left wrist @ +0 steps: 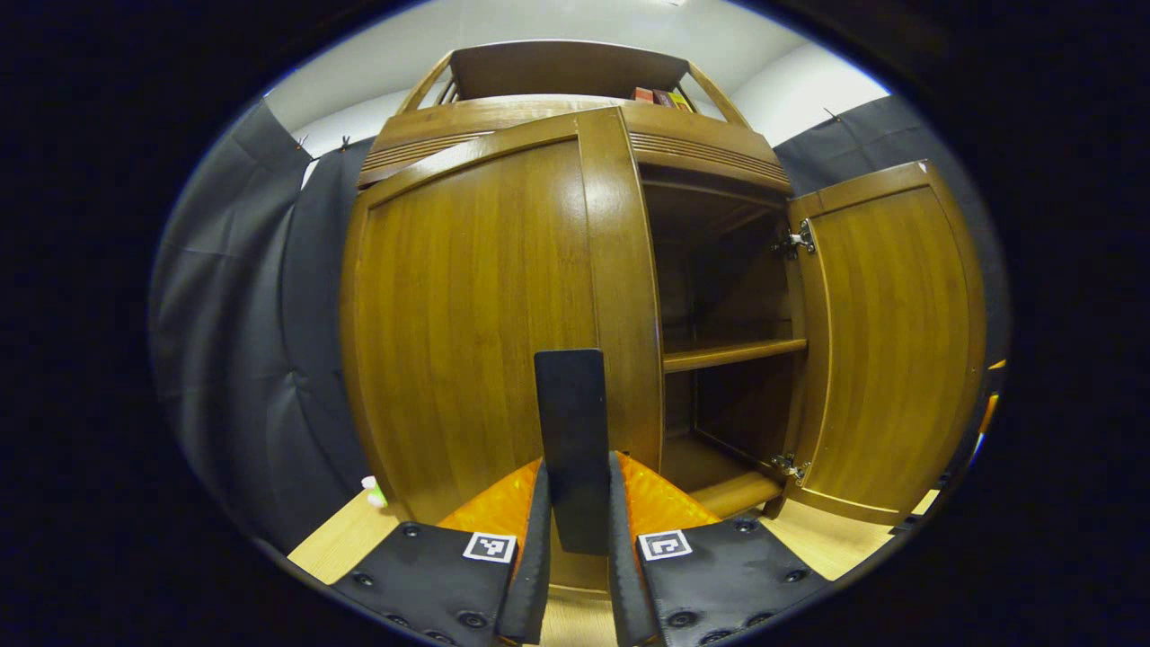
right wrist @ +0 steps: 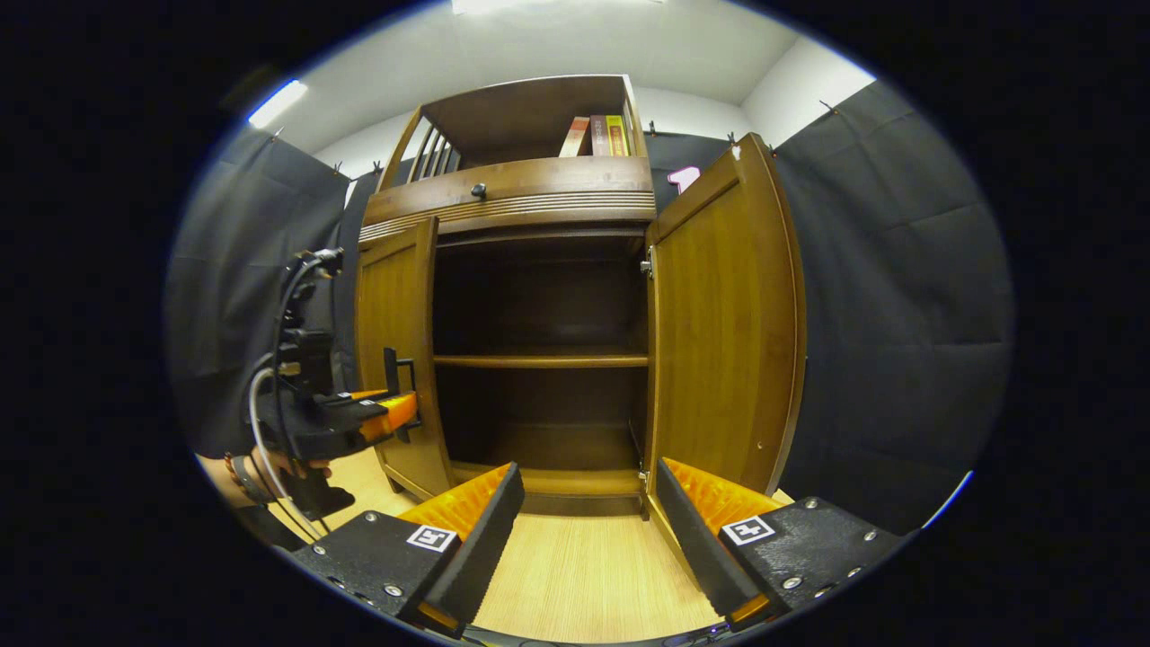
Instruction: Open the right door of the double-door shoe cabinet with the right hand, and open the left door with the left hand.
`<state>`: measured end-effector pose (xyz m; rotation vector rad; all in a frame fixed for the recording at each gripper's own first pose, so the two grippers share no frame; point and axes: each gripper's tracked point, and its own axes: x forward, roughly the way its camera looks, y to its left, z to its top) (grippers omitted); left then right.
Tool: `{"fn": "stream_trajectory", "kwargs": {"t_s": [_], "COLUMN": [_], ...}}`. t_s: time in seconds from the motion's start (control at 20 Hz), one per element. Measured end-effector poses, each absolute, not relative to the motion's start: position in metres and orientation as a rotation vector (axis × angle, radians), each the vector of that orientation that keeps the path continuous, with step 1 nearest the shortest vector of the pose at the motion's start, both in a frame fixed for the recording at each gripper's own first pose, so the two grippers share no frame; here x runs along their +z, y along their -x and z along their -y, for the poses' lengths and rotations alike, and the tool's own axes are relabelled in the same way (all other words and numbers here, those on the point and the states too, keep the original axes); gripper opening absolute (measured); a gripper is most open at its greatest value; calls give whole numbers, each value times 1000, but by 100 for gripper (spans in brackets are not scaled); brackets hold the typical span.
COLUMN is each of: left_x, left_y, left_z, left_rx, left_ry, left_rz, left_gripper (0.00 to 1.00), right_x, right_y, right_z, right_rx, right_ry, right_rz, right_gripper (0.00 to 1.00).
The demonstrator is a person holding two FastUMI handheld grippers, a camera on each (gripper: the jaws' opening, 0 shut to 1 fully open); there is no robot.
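Observation:
The wooden shoe cabinet (left wrist: pixel 539 117) fills the left gripper view. My left gripper (left wrist: pixel 578 474) is shut on the dark flat handle (left wrist: pixel 570 404) at the edge of the left door (left wrist: pixel 467 314). The right door (left wrist: pixel 889 341) stands swung wide open, showing the inner shelf (left wrist: pixel 732 353). In the right gripper view the left door (right wrist: pixel 395 305) is partly open and the right door (right wrist: pixel 728 323) fully open. My right gripper (right wrist: pixel 588 474) is open, low before the cabinet's opening and holding nothing. The left gripper (right wrist: pixel 395 409) shows at the left door's handle (right wrist: pixel 393 368).
A hand (right wrist: pixel 260 472) with cables holds the left gripper. Books (right wrist: pixel 597 135) stand on the cabinet's top shelf above a drawer knob (right wrist: pixel 479 190). Black cloth walls (right wrist: pixel 898 314) close in both sides. Light wooden floor (right wrist: pixel 584 566) lies in front.

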<state>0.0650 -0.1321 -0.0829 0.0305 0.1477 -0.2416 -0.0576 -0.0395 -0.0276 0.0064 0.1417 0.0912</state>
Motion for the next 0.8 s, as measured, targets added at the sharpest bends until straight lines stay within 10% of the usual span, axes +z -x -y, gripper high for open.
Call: {"fn": "stream_trajectory", "kwargs": {"t_s": [0.8], "left_x": [-64], "left_y": [13], "left_z": [32], "left_rx": [-206], "left_ry": [28], "left_rz": [-116], "left_gripper": [31], "right_x": [-42], "right_y": [49], "right_z": [-51], "right_rx": [188], "right_ry": [-100], "right_rz": [-166], "right_gripper": [92]}}
